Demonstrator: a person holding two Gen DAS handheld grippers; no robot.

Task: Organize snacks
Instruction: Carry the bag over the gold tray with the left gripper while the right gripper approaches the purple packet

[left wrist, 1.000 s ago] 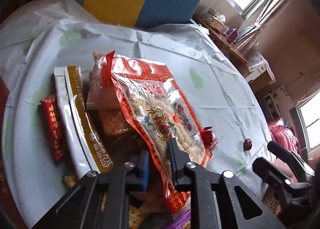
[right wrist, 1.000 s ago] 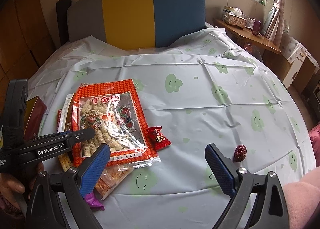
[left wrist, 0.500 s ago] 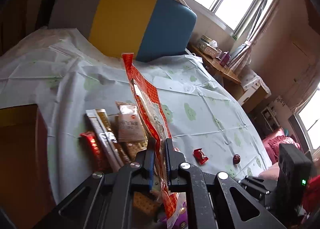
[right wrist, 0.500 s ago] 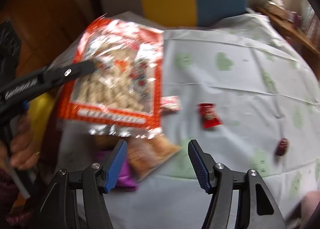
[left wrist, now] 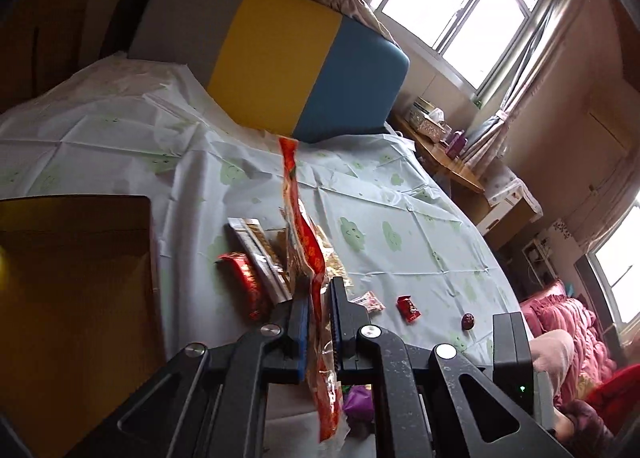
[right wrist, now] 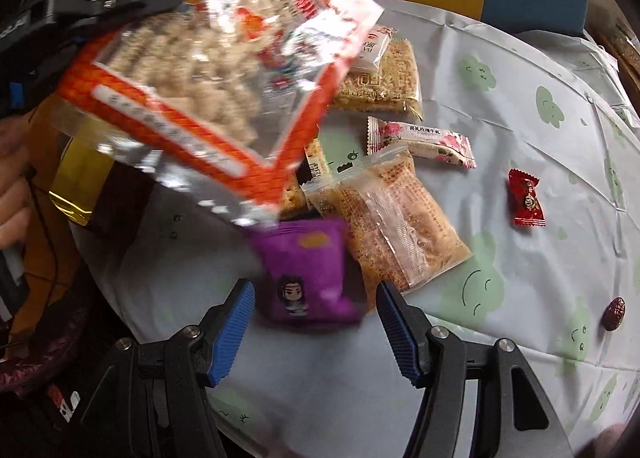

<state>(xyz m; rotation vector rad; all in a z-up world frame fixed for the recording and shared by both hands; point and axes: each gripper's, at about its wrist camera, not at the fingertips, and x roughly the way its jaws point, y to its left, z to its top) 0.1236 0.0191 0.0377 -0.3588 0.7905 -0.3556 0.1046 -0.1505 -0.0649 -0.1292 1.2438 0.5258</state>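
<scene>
Left gripper (left wrist: 320, 322) pinches red puffed-snack bag (left wrist: 304, 242) edge-on between its fingers, lifted clear for sorting | right gripper (right wrist: 314, 332) spread wide, empty, purple packet (right wrist: 308, 270) just ahead between its fingertips.

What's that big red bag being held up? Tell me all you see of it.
The red bag is a flat plastic packet with an orange-red patterned border, a clear window showing pale puffed sticks, and a silvery sealed end. It is lifted off the table and tilted, above the other snacks. The left tool is clamped on it; from that side it shows edge-on. Nothing else touches it.
</scene>
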